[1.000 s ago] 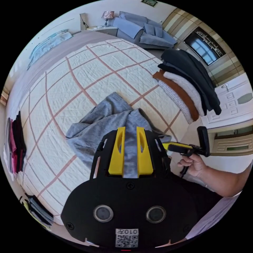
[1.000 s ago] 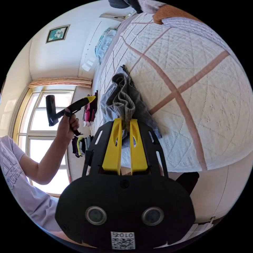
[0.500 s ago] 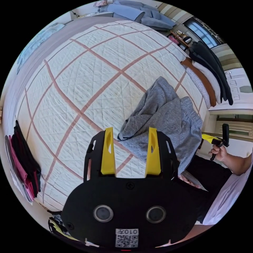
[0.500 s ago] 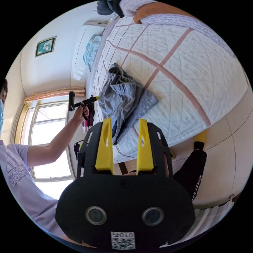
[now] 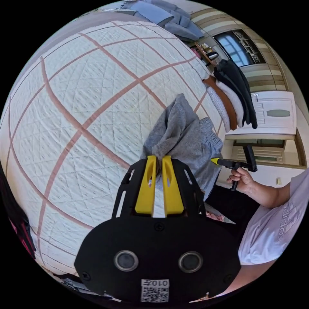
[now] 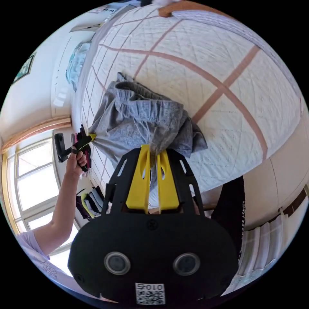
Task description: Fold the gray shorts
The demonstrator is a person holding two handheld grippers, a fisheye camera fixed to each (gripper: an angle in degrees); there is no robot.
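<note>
On the bed [image 5: 80, 96], near its edge, the gray shorts [image 6: 141, 119] sit in a bunch. The left gripper [image 5: 159, 158] and right gripper [image 6: 153, 148] each pinch a bit of cloth. Pull them apart gently, so the shorts lie flat before folding.

Both fisheye views close above the quilted bed [image 5: 96, 96] — opposite sides, shared gray shorts [image 6: 141, 119] between
</note>
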